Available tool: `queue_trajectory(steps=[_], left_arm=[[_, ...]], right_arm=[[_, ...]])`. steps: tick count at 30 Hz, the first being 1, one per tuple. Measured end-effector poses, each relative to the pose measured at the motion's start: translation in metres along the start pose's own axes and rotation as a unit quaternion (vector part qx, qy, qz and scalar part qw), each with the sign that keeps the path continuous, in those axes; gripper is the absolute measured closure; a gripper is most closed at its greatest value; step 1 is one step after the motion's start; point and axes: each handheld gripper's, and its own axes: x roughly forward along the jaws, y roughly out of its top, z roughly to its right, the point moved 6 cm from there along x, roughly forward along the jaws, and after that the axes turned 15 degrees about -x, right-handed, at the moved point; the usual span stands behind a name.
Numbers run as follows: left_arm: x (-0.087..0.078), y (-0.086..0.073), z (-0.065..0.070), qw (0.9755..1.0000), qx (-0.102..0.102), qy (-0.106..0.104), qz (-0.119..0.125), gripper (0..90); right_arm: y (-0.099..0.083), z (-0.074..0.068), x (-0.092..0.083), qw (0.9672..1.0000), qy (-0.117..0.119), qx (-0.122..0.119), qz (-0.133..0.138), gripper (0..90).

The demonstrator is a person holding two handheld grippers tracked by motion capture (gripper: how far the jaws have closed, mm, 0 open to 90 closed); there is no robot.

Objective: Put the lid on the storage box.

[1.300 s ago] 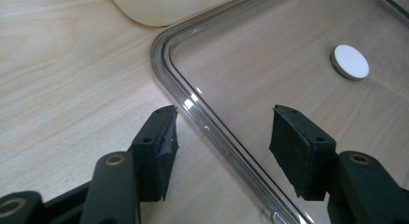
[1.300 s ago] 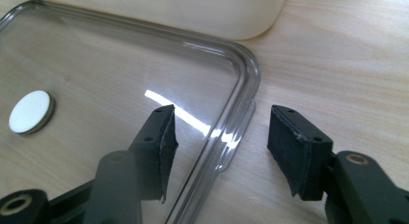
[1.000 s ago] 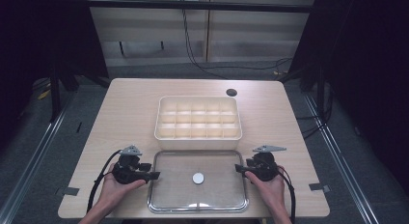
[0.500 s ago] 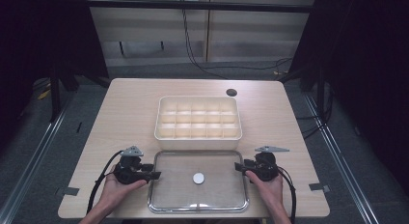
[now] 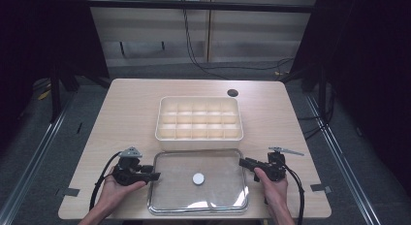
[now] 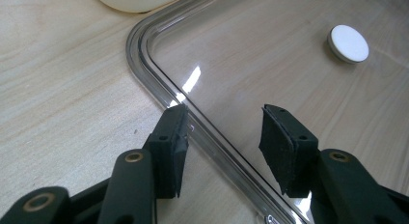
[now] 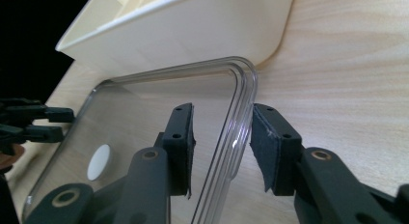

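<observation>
The clear lid [image 5: 197, 181] lay flat on the table [image 5: 126, 108] just before the box [image 5: 198, 118], each side rim standing between the parted jaws of the left gripper [image 5: 154, 176] and right gripper [image 5: 243, 162].

- The compartment box [image 5: 198, 122] sits at the middle of the table [image 5: 126, 113].
- The clear lid [image 5: 169, 196] lies flat just in front of the box, at the table's near edge.
- A round knob [image 5: 198, 178] sits at the lid's centre.
- The left gripper [image 5: 154, 176] is at the lid's left rim, one jaw either side of it.
- The right gripper [image 5: 242, 162] straddles the right rim.
- A round hole [image 5: 232, 93] lies behind the box, to the right.
</observation>
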Motion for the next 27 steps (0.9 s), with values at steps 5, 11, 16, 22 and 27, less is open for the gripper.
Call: queue_trajectory(steps=[5,11,16,22,27], left_arm=[[-0.001,0.0,0.0,1.0,-0.001,-0.002,-0.003,52.3],[0.0,0.0,0.0,1.0,-0.005,-0.004,0.0,53.4],[0.0,0.001,-0.002,0.9999,-0.008,-0.009,0.0,52.9],[0.0,0.001,-0.003,0.9999,-0.006,-0.01,0.001,52.5],[0.0,0.001,-0.003,0.9999,-0.008,-0.011,0.004,52.2]], right_arm=[[0.002,-0.002,-0.003,0.9994,0.023,0.018,0.017,62.1],[0.001,-0.011,0.003,0.9996,0.028,-0.004,-0.001,62.6],[0.003,-0.01,0.002,0.9991,0.04,-0.015,-0.003,64.8],[0.002,-0.015,0.003,0.9965,0.078,-0.027,-0.009,62.3],[0.005,-0.015,0.003,0.9963,0.084,-0.021,-0.004,66.6]])
